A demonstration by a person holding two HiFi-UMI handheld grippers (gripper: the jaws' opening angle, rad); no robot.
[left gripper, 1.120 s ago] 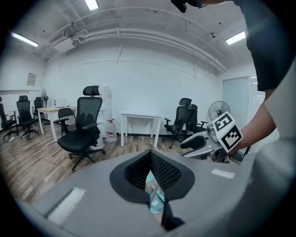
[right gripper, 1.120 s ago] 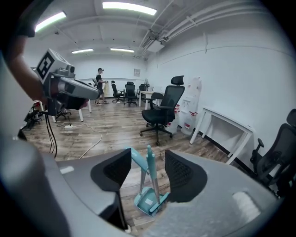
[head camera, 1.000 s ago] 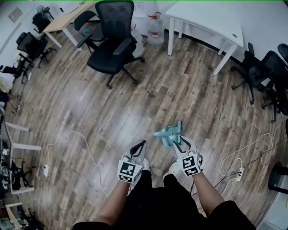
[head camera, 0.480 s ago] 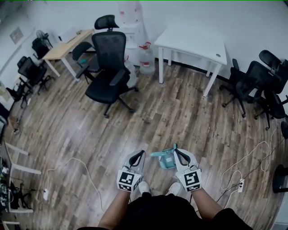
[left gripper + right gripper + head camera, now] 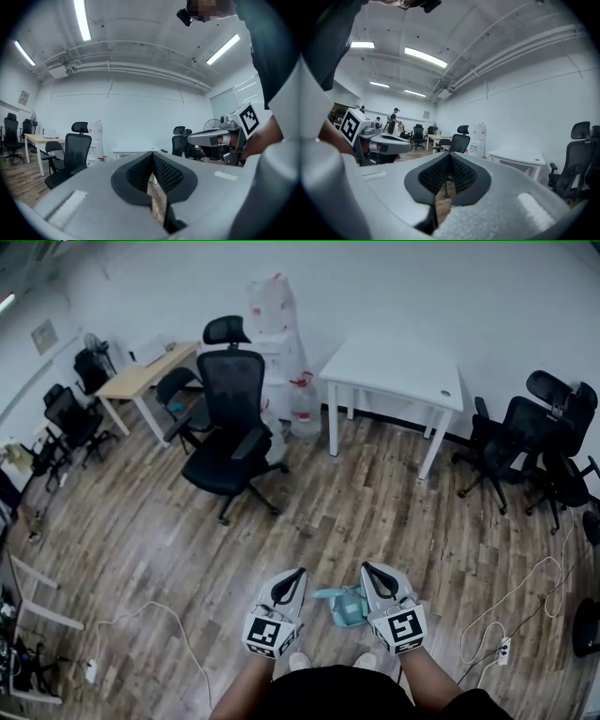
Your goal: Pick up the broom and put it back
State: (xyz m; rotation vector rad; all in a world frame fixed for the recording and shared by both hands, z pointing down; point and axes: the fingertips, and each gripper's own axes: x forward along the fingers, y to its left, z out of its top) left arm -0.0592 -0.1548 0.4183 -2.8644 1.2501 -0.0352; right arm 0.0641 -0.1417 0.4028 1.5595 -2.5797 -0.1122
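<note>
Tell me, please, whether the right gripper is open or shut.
Shut: the right gripper shows its jaws meeting at the tips, nothing between them.

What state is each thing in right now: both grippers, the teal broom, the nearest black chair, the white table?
left gripper: shut, nothing between the jaws.
right gripper: shut, nothing between the jaws.
teal broom: on the floor between the grippers, not gripped.
black chair: upright, empty seat.
white table: upright beside the wall.
</note>
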